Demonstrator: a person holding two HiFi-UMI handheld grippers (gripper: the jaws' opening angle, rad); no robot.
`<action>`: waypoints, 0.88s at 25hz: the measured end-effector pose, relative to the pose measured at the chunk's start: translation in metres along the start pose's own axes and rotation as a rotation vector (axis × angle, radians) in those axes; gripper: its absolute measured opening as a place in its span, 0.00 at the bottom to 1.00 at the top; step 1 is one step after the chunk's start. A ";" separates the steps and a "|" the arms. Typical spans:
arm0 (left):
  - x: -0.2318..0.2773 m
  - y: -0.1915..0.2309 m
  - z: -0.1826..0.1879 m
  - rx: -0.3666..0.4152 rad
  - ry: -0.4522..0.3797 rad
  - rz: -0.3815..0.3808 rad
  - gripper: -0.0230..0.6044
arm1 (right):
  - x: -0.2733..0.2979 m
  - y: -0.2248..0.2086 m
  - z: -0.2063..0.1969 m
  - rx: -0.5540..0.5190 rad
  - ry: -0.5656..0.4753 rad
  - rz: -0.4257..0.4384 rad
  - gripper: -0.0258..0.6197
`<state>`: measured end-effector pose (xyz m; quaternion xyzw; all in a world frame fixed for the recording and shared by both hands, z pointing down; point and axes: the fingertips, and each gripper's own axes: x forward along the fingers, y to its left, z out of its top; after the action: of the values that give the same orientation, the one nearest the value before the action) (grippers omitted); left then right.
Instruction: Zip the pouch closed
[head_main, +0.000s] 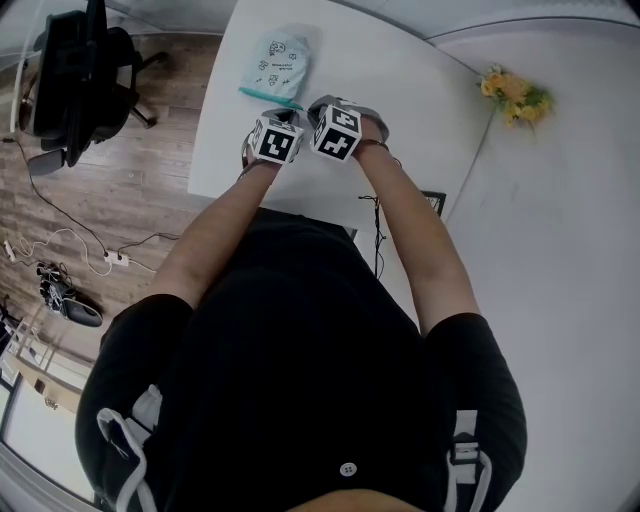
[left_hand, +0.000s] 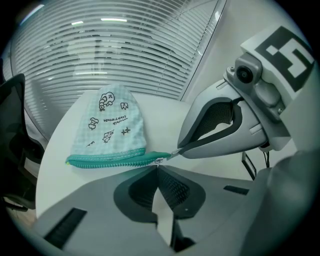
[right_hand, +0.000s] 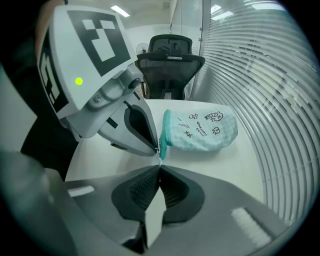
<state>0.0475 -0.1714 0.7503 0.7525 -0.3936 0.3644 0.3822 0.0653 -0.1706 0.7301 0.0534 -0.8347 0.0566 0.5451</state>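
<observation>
A pale blue-green checked pouch (head_main: 275, 62) with small black drawings lies on the white table (head_main: 400, 90). Its teal zipper (left_hand: 107, 160) runs along the near edge, and the teeth look meshed along the whole length. Both grippers meet at the zipper's right end. My left gripper (left_hand: 157, 167) is shut on the pouch's corner just under the slider (left_hand: 159, 160). The right gripper (right_hand: 160, 166) is shut on the small metal zipper pull (left_hand: 175, 152). In the head view the left gripper (head_main: 285, 115) and right gripper (head_main: 318, 112) sit side by side, almost touching, below the pouch.
A black office chair (head_main: 80, 70) stands on the wood floor left of the table. Yellow flowers (head_main: 515, 95) lie at the far right. Window blinds (left_hand: 115, 55) run behind the table. Cables (head_main: 380, 225) hang near the table's front edge.
</observation>
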 end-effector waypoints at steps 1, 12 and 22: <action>-0.001 0.001 -0.002 -0.006 0.001 0.001 0.05 | -0.001 0.001 -0.001 0.001 0.005 -0.003 0.06; -0.010 0.002 -0.010 -0.001 -0.002 0.007 0.05 | -0.008 0.012 -0.006 0.013 0.029 -0.032 0.06; -0.020 0.000 -0.011 0.007 -0.012 0.000 0.05 | -0.014 0.017 -0.015 0.043 0.057 -0.054 0.06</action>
<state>0.0367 -0.1553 0.7382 0.7561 -0.3945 0.3613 0.3771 0.0818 -0.1513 0.7228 0.0857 -0.8158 0.0612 0.5687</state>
